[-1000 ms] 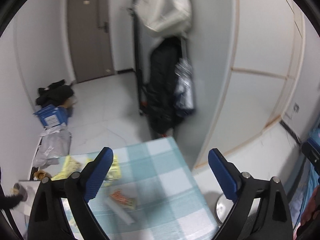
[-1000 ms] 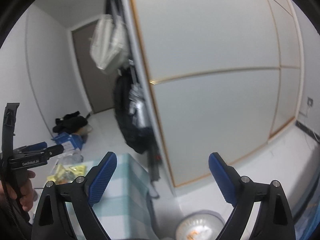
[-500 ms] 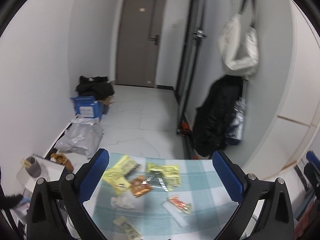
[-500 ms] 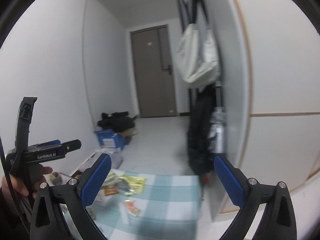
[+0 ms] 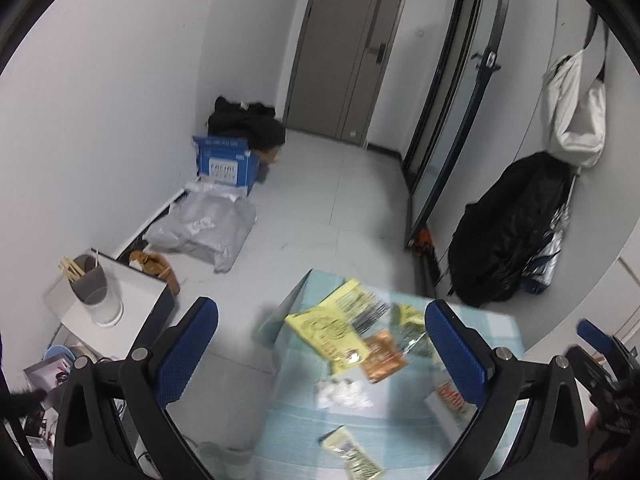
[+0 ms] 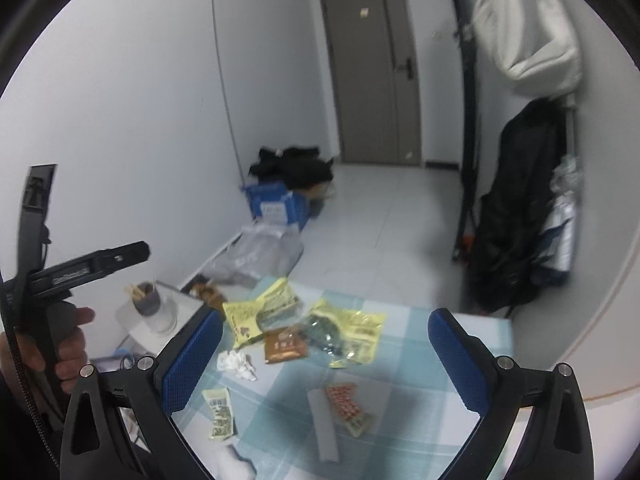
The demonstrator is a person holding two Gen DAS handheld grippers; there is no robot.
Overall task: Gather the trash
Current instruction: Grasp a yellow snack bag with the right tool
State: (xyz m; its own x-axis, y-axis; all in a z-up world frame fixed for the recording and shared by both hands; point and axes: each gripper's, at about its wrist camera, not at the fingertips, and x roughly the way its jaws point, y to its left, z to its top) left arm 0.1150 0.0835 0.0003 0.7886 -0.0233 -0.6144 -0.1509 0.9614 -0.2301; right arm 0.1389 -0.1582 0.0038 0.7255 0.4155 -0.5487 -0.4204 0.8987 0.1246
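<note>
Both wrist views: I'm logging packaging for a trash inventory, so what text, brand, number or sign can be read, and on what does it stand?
No text reads with certainty.
Blue box on the floor: white label with large letters, too blurred to quote.
Left claw body: white lettering, too blurred.
Yellow wrapper: barcode and print, unreadable.
Orange packet: white characters, unreadable.
Red-printed packet: blurred.
Small pale packet: dark print, too small.
Door: small sign, unreadable.

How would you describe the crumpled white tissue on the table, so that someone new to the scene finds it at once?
Start at the table with the blue checked cloth, where the wrappers lie. The tissue sits near its left edge, just below the big yellow packet and left of the brown sachet. It is the only plain white, crumpled piece; the others are flat and printed.
</note>
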